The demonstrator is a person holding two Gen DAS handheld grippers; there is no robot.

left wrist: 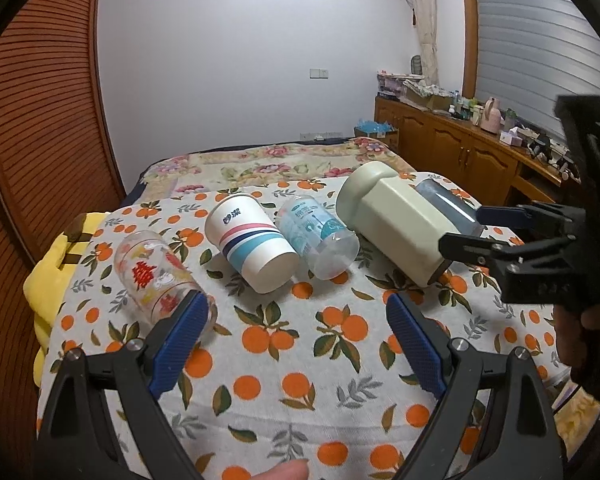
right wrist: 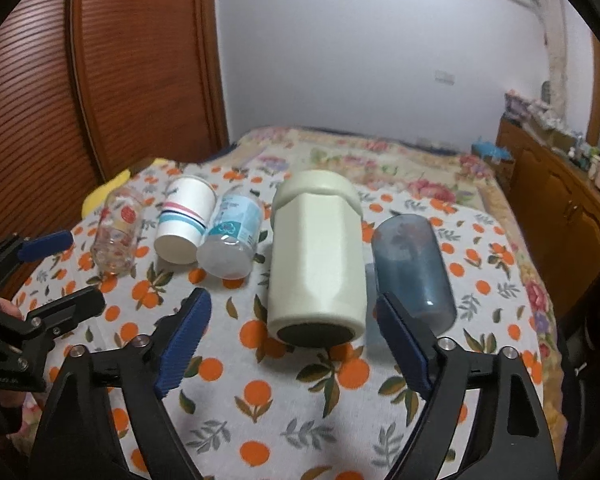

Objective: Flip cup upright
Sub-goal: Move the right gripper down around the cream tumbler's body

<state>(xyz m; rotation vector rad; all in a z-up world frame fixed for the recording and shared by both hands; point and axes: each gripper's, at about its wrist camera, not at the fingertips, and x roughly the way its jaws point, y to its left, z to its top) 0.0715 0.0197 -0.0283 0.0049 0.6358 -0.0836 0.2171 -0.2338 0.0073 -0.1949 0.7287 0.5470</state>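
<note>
On the tablecloth [right wrist: 260, 400], five toppled cups [right wrist: 318, 256].

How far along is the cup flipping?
Done: nothing. All five vessels lie on their sides on the orange-print cloth: clear glass with red print, striped paper cup, clear plastic bottle with pale-blue label, cream faceted mug, blue translucent tumbler.
In hand: nothing. The right gripper is open, lined up on the cream mug; the left gripper is open.
Left: all five.
</note>
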